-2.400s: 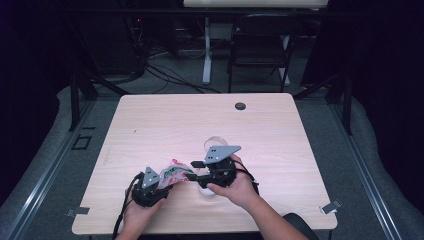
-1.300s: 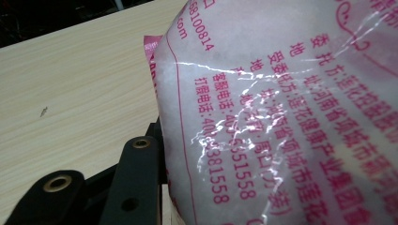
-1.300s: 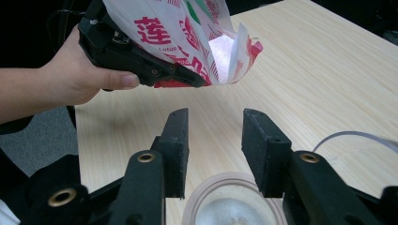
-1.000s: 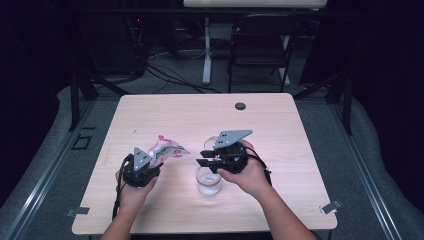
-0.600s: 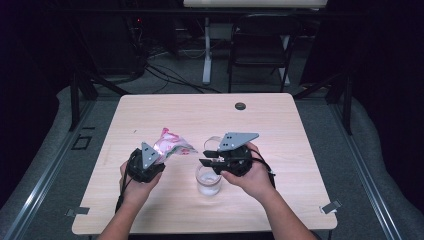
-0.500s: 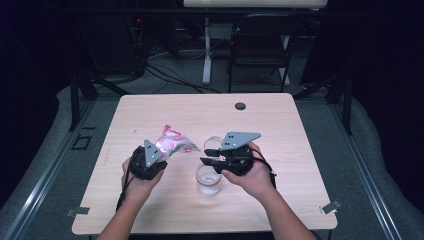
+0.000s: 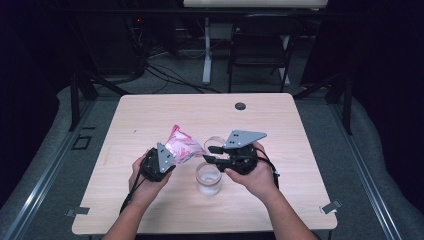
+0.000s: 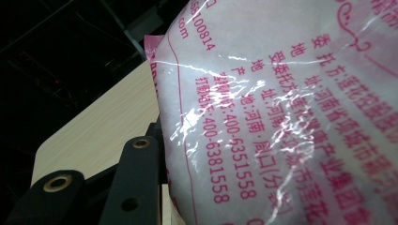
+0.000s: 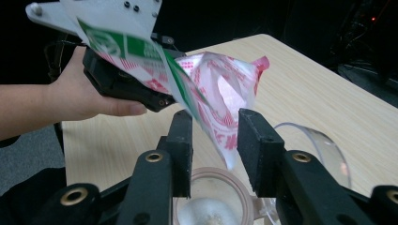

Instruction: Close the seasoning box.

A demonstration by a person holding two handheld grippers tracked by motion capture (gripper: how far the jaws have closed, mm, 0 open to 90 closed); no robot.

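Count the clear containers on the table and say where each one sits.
1: a clear jar stands near the table's front edge, between the two hands, below the bag. A curved clear piece, perhaps its lid, lies just beyond it.

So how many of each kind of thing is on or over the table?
Pink and white bag: 1
Clear jar: 1
Clear lid: 1
Small dark round thing near the table's far edge: 1
Hand-held tool: 2, left and right
Total: 6

The plastic bag (image 8: 291, 112) bears pink Chinese print and the numbers "400-6351558" and "400-6381558".
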